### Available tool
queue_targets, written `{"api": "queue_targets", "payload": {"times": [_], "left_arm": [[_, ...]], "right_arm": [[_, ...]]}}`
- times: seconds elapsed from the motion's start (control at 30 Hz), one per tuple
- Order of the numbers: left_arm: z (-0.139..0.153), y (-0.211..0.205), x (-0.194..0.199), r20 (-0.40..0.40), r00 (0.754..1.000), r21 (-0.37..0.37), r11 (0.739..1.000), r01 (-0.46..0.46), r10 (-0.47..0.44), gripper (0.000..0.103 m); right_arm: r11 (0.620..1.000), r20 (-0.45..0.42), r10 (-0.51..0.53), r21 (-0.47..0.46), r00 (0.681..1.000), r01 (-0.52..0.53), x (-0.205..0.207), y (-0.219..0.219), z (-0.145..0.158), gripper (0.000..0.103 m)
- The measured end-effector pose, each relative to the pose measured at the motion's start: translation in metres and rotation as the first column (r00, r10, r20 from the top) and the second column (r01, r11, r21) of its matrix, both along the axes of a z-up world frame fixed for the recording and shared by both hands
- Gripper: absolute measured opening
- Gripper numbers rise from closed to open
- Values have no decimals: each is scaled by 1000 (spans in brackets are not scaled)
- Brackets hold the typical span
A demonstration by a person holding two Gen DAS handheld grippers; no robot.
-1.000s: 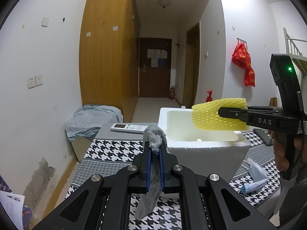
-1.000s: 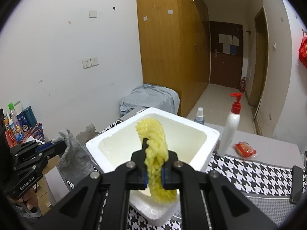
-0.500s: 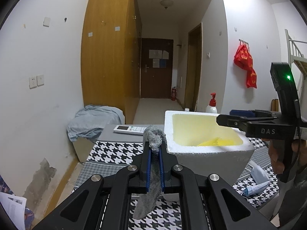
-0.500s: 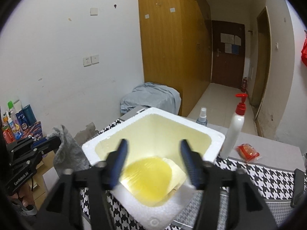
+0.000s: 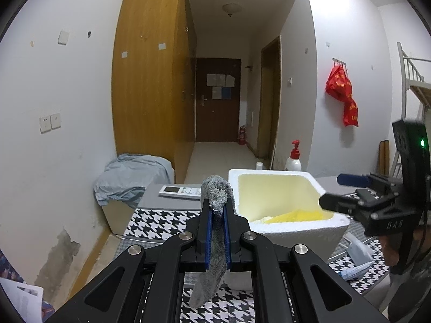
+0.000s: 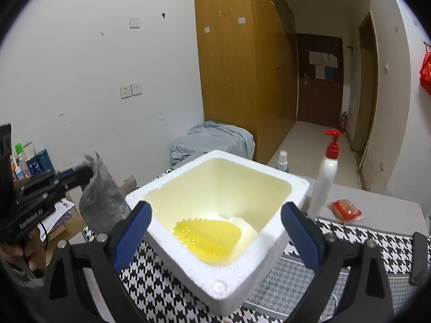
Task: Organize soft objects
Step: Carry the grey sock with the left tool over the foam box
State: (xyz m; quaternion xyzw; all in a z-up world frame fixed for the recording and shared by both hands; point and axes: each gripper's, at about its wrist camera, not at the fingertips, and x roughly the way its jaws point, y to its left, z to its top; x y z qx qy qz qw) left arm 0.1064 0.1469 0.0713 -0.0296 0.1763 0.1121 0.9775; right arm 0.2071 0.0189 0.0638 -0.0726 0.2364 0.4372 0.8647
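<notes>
Houndstooth table (image 6: 167, 282), foam net (image 6: 207, 235) in box (image 6: 215, 285) — below spread right gripper (image 6: 215, 228)

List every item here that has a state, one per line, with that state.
left gripper: shut on the grey sock
grey sock: pinched, hanging limp
right gripper: open, empty, above the foam box
foam box: lidless, upright
yellow foam net: lying in the box
pump bottle: upright on the table

left gripper (image 5: 216, 212) jaws pinch grey sock (image 5: 215, 231) (hanging) | foam box (image 5: 285, 223) beside
</notes>
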Motion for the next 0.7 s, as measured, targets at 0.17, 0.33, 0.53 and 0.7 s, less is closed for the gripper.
{"api": "queue_targets", "payload": {"times": [0.17,0.33,0.53,0.7], "left_arm": [[12,-11,-4,5,1000,20,1000,10,-10,8],[18,-25,-7,-3,999,26,999,37,-37,8],[32,-39,-10,5,997,20,997,79,-79,8],[47,-52,-10,16,995,48,994,101,-101,8]], "right_arm": [[1000,0,8,9,1000,-8,-4,-13,-4,98],[1000,-2,11,16,1000,-11,-9,-24,-7,98],[1000,-5,1,29,1000,-1,-14,-38,-7,98],[999,-3,-2,38,1000,2,-18,-48,-8,99]]}}
